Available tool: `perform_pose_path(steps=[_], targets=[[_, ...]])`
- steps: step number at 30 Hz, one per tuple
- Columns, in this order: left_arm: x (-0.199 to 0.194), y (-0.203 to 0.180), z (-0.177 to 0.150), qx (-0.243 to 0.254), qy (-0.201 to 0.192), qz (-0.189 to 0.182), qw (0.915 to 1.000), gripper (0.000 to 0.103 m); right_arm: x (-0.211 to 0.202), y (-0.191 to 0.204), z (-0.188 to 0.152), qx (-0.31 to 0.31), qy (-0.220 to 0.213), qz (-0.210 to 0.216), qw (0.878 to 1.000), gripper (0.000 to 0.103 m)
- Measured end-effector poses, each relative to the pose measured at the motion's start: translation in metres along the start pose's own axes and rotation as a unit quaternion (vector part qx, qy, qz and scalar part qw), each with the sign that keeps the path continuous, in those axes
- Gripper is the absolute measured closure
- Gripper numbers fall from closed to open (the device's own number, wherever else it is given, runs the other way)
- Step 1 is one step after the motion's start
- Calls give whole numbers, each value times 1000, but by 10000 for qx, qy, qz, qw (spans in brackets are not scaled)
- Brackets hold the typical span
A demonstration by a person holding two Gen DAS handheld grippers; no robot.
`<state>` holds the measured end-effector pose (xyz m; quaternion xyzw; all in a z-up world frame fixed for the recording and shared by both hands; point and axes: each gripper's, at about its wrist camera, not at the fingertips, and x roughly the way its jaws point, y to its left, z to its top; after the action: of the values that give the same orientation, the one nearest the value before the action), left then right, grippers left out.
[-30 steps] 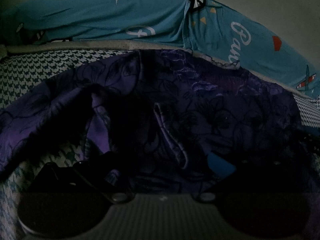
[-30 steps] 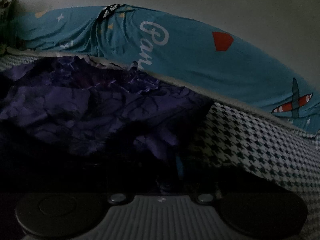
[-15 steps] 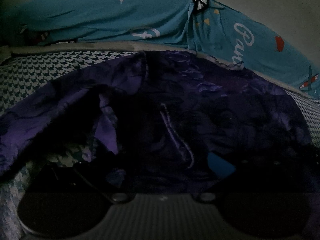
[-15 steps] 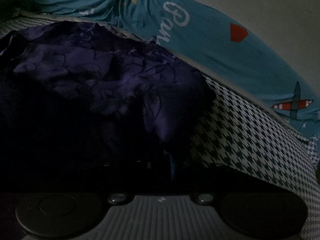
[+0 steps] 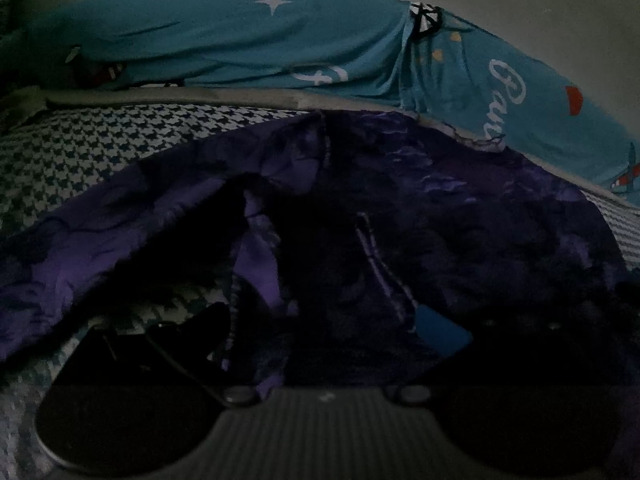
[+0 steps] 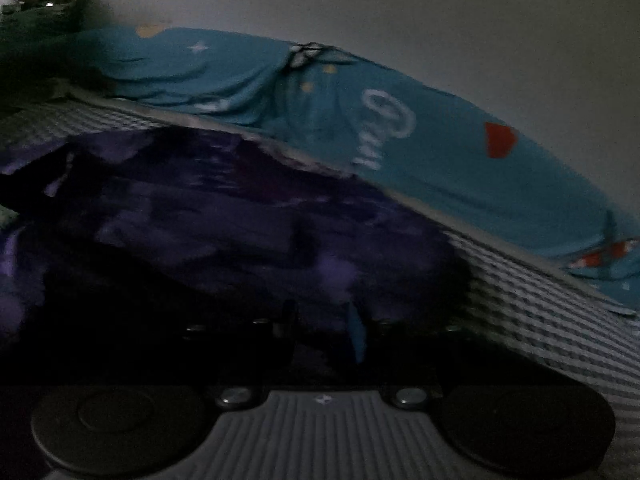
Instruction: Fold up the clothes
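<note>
A dark purple patterned garment [image 5: 460,208] lies crumpled on the houndstooth bed cover [image 5: 100,148]. My left gripper [image 5: 320,312] is open, its fingers wide apart low over the garment's near edge. One blue pad [image 5: 440,336] shows on the right, and the cloth runs between the fingers without being pinched. In the right wrist view the garment [image 6: 200,208] fills the left and middle. My right gripper [image 6: 322,326] is at its right edge with jaws opening. A narrow gap shows between the fingers, with dark cloth behind it; the picture is blurred.
A teal printed sheet [image 5: 240,48] with white lettering is bunched along the far side of the bed, against a pale wall [image 6: 400,20]. Bare houndstooth cover [image 6: 540,300] stretches to the right of the garment. Dark clutter sits at the far left corner.
The right gripper's pads, close together on a purple fold earlier, have parted, and its view has swung sideways and blurred. The left gripper and the cloth in front of it have barely shifted.
</note>
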<state>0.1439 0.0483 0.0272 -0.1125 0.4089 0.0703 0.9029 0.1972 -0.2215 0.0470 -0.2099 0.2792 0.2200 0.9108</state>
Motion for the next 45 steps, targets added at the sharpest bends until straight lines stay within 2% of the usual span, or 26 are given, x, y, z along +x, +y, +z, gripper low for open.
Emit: perform_pose_path(steps=[9,21,23,27,30,37,40,43,45], targets=[[-2,17,2,-182,52,415,9990,0,19,55,14,-86,-158,921,9956,74],[0,44,2,-509,220,772,9955,0,31,101,24,-287,-242,1535,9874,71],[0,48,1,-570,231,794,9949,0,30,108,24,-390,-307,1614,9856,64],[-2,55,0,-662,228,888,9936,0,31,122,25,-581,-379,1823,9808,60],[-4,61,-1,-726,219,964,9925,0,34,133,26,-767,-430,1835,9791,58],[-8,73,-2,-814,216,1078,9906,0,50,150,26,-1194,-537,1458,9806,58],[-10,79,-4,-832,221,1120,9900,0,60,152,25,-1137,-465,1371,9829,62],[-11,86,-6,-863,225,1171,9891,0,63,151,28,-912,-436,1555,9827,81],[-12,91,-8,-909,237,1208,9882,0,62,155,31,-921,-427,1611,9817,87]])
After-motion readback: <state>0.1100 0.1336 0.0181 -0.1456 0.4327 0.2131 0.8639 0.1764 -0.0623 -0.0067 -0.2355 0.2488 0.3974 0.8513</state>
